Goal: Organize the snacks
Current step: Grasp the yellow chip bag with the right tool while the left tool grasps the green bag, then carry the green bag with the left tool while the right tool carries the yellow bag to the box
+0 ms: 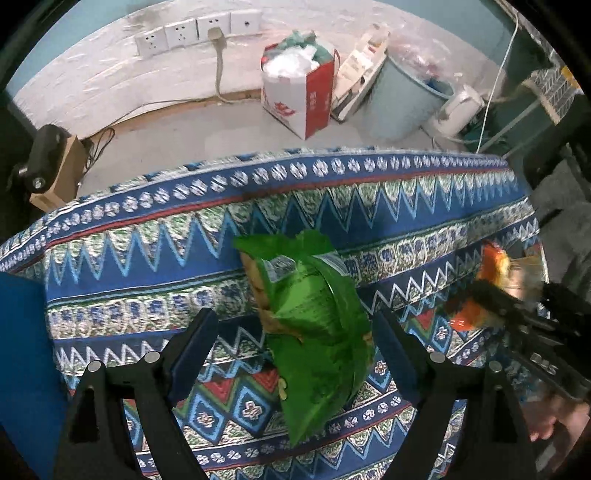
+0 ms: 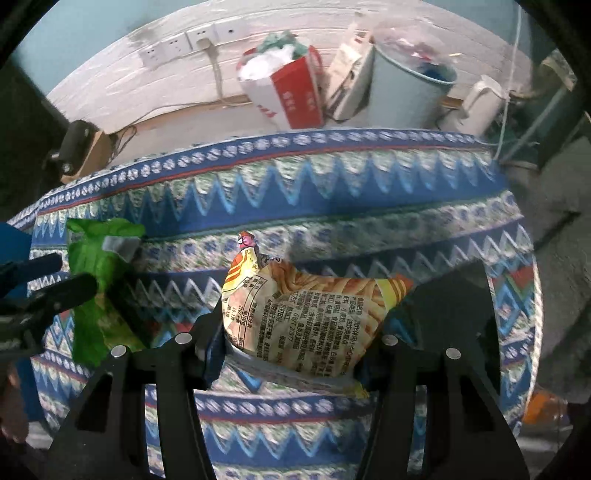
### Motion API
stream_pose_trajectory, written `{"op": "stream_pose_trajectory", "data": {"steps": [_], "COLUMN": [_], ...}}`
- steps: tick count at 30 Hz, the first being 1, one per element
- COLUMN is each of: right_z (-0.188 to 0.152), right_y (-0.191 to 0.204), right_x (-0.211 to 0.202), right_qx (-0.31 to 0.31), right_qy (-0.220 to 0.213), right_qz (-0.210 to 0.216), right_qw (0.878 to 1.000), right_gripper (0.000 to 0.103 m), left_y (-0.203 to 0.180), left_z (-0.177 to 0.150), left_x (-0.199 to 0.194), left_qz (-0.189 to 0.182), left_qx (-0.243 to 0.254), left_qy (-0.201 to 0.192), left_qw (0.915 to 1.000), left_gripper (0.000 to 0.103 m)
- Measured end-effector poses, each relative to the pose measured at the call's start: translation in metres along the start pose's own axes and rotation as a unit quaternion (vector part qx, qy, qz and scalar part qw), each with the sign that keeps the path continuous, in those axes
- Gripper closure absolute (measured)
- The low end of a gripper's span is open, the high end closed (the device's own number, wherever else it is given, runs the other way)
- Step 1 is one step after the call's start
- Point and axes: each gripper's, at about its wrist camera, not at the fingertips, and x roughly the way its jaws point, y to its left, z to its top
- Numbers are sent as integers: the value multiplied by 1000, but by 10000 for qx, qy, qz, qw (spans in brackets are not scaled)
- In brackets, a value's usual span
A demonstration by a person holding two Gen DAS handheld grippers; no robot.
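Observation:
A green snack bag (image 1: 314, 325) lies on the patterned tablecloth (image 1: 147, 258) between the fingers of my left gripper (image 1: 295, 332), whose jaws stand wide and do not press it. My right gripper (image 2: 291, 339) is shut on a yellow fries snack bag (image 2: 306, 317) and holds it over the cloth. The green bag also shows at the left of the right wrist view (image 2: 99, 280), with the left gripper's fingers (image 2: 55, 291) beside it. The yellow-orange bag shows at the right edge of the left wrist view (image 1: 491, 273), in the right gripper (image 1: 513, 306).
Beyond the table's far edge, on the floor, stand a red-and-white paper bag (image 1: 299, 92), a pale blue bin (image 1: 406, 99), a white kettle (image 1: 458, 110) and a cardboard box (image 1: 59, 173). A blue object (image 1: 26, 350) sits at the table's left. Wall sockets (image 1: 195, 31) are behind.

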Motion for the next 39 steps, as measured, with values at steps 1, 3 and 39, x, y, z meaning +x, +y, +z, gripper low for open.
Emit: {"op": "stream_pose_trajectory", "data": {"steps": [1, 3, 39], "right_z": [-3, -7, -15], "right_y": [-3, -6, 86], "right_x": [-2, -5, -82], "right_qx": [-2, -20, -1310], "right_qy": [-9, 3, -764], "right_qz": [-4, 8, 35], "right_qw": [10000, 10000, 9884], "right_gripper": [49, 49, 48], "left_y": [-3, -7, 25], "left_z": [0, -1, -55], "left_x": [5, 11, -95], "left_qz": [56, 123, 810], "left_qx": [33, 116, 749], "left_qy": [51, 117, -935], "left_qw": [10000, 9998, 9895], "left_gripper": [16, 16, 71]}}
